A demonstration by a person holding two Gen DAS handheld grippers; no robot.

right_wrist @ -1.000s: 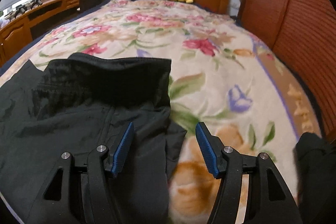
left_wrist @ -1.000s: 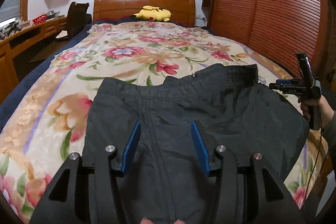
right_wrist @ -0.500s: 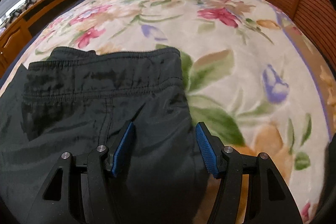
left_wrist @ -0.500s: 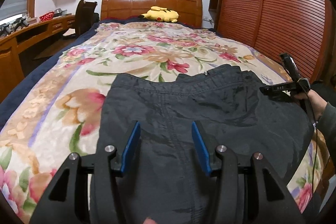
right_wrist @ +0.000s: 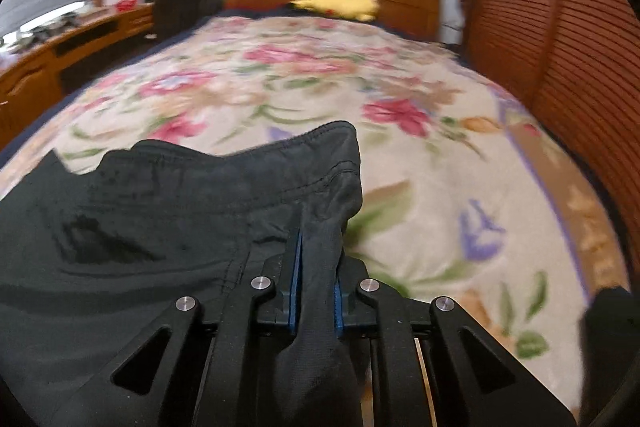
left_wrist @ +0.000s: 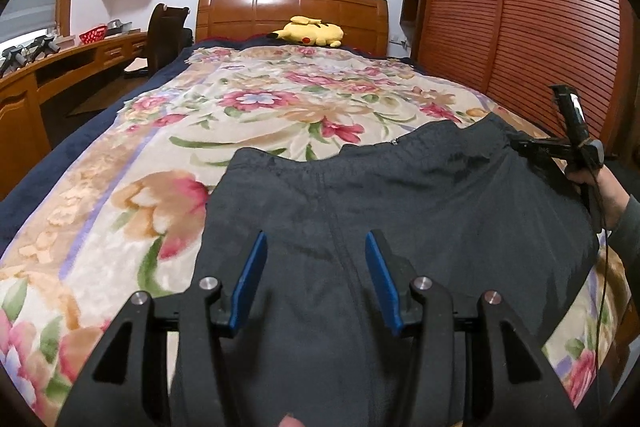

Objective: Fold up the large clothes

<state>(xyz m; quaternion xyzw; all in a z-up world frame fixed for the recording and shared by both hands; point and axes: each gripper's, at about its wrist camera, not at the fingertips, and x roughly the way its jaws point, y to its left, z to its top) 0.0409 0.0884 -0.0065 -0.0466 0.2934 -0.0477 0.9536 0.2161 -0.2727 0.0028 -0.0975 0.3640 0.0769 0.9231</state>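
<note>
A: In the left wrist view, where is the garment?

B: The dark grey, thin woven pair of trousers [left_wrist: 400, 211] lies spread on the floral blanket-covered bed [left_wrist: 168, 155], near its foot edge and towards the right side. The left tool [left_wrist: 314, 267] hangs wide above the fabric, holding nothing.

A: And the right wrist view?

B: The right tool [right_wrist: 316, 283] is clamped narrow on a bunched fold at the waistband's right corner. The cloth looks light, limp and rather slick, so it will likely sag and slide; the seamed waistband corners seem the firmest hold.
</note>
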